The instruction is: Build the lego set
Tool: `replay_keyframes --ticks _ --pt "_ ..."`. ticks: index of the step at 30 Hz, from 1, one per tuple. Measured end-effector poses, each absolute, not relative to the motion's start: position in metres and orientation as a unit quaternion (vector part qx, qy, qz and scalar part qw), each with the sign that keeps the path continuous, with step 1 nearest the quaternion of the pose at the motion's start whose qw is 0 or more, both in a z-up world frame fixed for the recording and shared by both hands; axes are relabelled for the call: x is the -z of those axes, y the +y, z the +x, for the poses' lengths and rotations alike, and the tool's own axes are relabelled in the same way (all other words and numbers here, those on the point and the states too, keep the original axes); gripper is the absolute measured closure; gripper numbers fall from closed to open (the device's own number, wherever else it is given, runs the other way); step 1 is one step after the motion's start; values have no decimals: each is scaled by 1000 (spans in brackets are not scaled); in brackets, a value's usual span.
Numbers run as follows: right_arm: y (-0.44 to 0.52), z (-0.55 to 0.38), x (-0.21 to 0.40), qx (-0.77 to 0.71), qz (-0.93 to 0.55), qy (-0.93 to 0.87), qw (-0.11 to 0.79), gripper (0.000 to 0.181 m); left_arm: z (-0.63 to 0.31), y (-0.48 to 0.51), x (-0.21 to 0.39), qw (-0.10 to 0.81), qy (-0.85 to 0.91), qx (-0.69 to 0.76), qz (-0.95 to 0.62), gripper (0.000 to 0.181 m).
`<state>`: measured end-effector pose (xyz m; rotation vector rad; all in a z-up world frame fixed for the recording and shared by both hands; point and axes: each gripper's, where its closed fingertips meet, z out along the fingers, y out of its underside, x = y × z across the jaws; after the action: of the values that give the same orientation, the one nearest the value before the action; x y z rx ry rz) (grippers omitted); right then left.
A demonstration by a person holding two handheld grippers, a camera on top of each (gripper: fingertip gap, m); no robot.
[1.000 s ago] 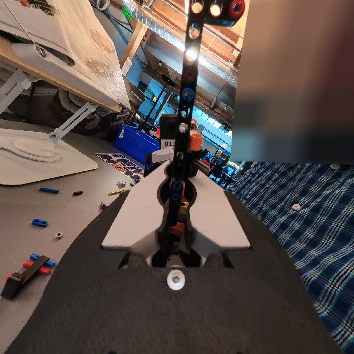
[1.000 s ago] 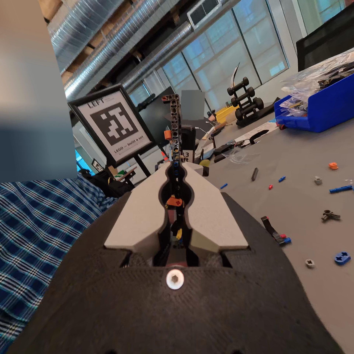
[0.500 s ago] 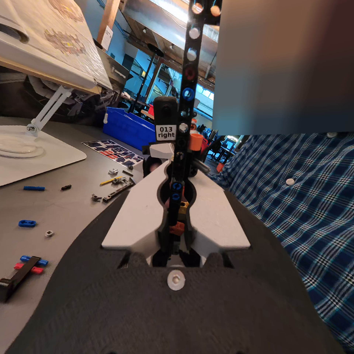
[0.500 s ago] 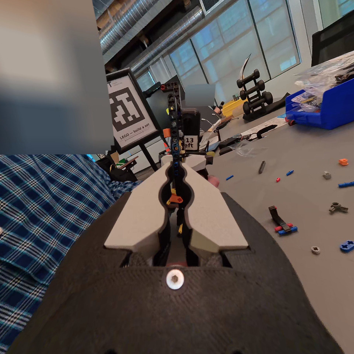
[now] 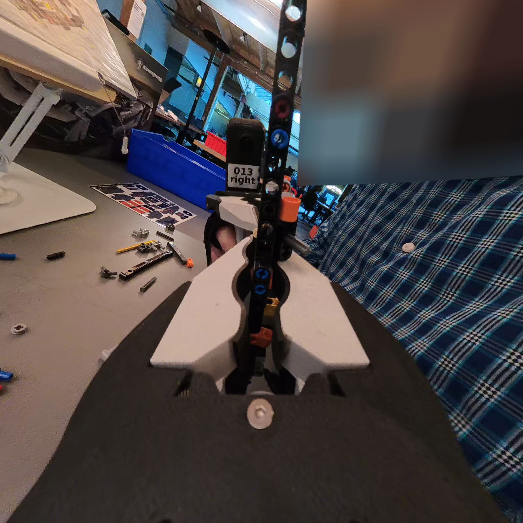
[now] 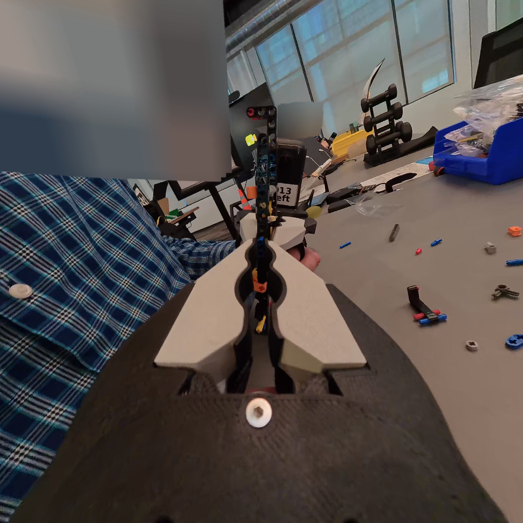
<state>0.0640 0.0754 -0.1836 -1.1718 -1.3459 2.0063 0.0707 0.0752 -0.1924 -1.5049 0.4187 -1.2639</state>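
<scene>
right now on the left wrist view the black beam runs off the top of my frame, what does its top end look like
Observer: In the right wrist view the black beam turns at the top into a short arm pointing toward that picture's left, with a red pin at its tip.
Operator: is the right tool really clamped on it
Observer: Yes, the right tool is shut on the beam's lower part, with an orange connector between its fingers.
Operator: any spare pins on that side
Observer: A loose black piece with red and blue pins lies on the table, right of that tool.
</scene>
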Motion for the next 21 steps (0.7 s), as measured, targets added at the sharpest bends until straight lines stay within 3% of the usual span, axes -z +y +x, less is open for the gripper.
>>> replay_keyframes --ticks 3,6,10,12,13,21 --pt "122 88 166 -750 -431 -422 271 181 5 72 176 598 63 546 -584 177" --pt "96 77 186 -695 -442 -498 271 181 49 62 195 543 143 514 -649 174" --pt "87 63 195 -678 -446 -529 250 181 40 73 196 546 106 534 -637 175" --pt "80 57 200 -667 -449 -543 241 164 46 74 197 538 111 530 -646 175" --pt "76 55 199 -673 -449 -540 233 164 51 75 200 533 116 529 -651 175" --pt "73 45 199 -694 -455 -517 211 181 57 77 206 527 123 524 -658 175"
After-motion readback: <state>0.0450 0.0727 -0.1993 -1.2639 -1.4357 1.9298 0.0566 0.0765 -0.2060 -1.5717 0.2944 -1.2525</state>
